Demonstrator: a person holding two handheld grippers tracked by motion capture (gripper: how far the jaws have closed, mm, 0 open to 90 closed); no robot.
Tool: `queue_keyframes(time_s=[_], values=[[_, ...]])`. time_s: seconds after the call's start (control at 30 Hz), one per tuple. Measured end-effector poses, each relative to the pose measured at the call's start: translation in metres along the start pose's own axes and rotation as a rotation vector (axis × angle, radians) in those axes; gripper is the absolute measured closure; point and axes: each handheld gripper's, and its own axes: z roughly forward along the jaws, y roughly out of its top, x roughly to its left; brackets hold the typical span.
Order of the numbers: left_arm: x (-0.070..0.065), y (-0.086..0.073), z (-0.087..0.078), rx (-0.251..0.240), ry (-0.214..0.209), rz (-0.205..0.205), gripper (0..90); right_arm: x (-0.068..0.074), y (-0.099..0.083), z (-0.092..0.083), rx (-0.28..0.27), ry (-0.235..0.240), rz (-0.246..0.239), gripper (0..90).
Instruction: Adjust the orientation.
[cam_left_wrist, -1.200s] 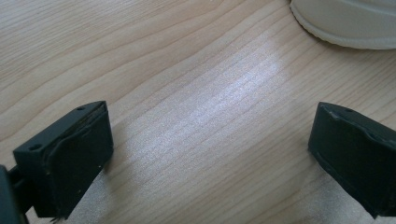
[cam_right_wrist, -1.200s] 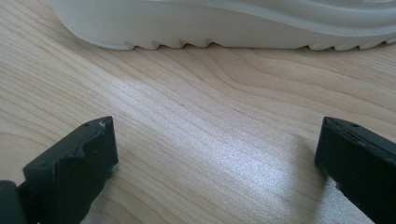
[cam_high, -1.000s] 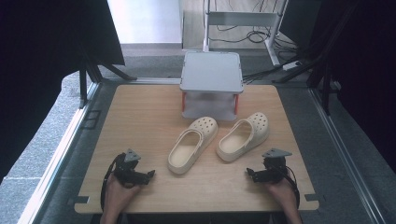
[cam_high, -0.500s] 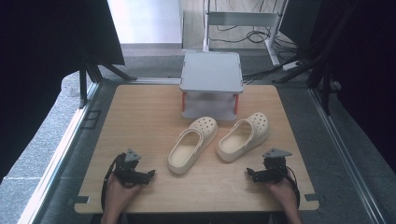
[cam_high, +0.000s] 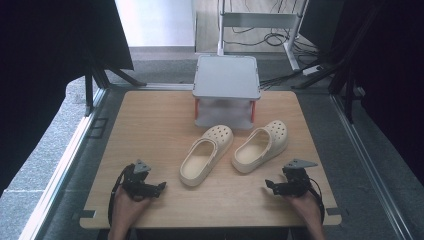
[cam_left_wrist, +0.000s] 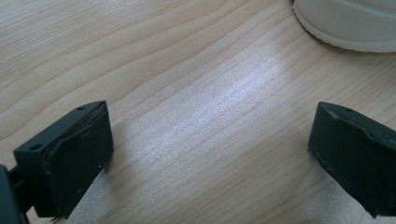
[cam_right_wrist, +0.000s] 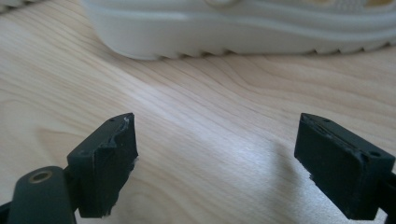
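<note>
right claw (cam_high: 272, 186) gapes empty, jaws just narrowing; left claw (cam_high: 159, 186) wide too; approach the right clog (cam_high: 260, 145) squarely and clamp its heel rim

two clogs (cam_high: 206, 154), one box (cam_high: 226, 90)

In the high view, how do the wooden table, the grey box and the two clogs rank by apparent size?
1. Wooden table.
2. Grey box.
3. Left clog and right clog: these look alike, so no ranking between them.

Two clogs (cam_high: 235, 150) before a box (cam_high: 226, 92)
</note>
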Motion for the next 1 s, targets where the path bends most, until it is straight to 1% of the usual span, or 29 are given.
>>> queue_keyframes(time_s=[0.03,0.2,0.27,0.33,0.4,0.43,0.47,0.53,0.57,0.67,0.7,0.8,0.87,0.9,1.0], values=[[0.0,0.0,0.0,0.0,0.0,0.0,0.0,0.004,0.003,-0.006,-0.014,0.018,-0.005,13.0],[0.0,0.0,0.0,0.0,0.0,0.0,0.0,0.015,0.01,-0.021,-0.046,0.101,0.008,16.3],[0.0,0.0,0.0,0.0,0.0,0.0,0.0,0.02,0.015,-0.026,-0.047,0.112,-0.001,16.2],[0.0,0.0,0.0,0.0,0.0,0.0,0.0,0.025,0.021,-0.03,-0.05,0.108,-0.024,15.9],[0.0,0.0,0.0,0.0,0.0,0.0,0.0,0.03,0.03,-0.033,-0.053,0.128,-0.026,15.2],[0.0,0.0,0.0,0.0,0.0,0.0,0.0,0.03,0.03,-0.033,-0.053,0.128,-0.026,15.2],[0.0,0.0,0.0,0.0,0.0,0.0,0.0,0.035,0.04,-0.034,-0.053,0.142,-0.041,14.9],[0.0,0.0,0.0,0.0,0.0,0.0,0.0,0.042,0.051,-0.033,-0.051,0.15,-0.074,15.0],[0.0,0.0,0.0,0.0,0.0,0.0,0.0,0.044,0.057,-0.032,-0.049,0.16,-0.082,14.7],[0.0,0.0,0.0,0.0,0.0,0.0,0.0,0.052,0.074,-0.026,-0.046,0.209,-0.075,13.4],[0.0,0.0,0.0,0.0,0.0,0.0,0.0,0.055,0.08,-0.023,-0.046,0.218,-0.076,13.2],[0.0,0.0,0.0,-0.002,0.0,-0.003,0.0,0.061,0.097,-0.012,-0.038,0.222,-0.08,13.0],[0.0,0.0,0.0,-0.001,-0.001,-0.002,0.0,0.065,0.108,-0.003,-0.03,0.228,-0.07,13.1],[0.0,0.0,0.0,-0.001,-0.001,-0.002,0.0,0.067,0.113,0.002,-0.025,0.227,-0.072,13.3],[0.0,0.0,0.0,-0.001,0.0,0.001,0.0,0.074,0.127,0.017,-0.02,0.21,-0.071,13.3]])
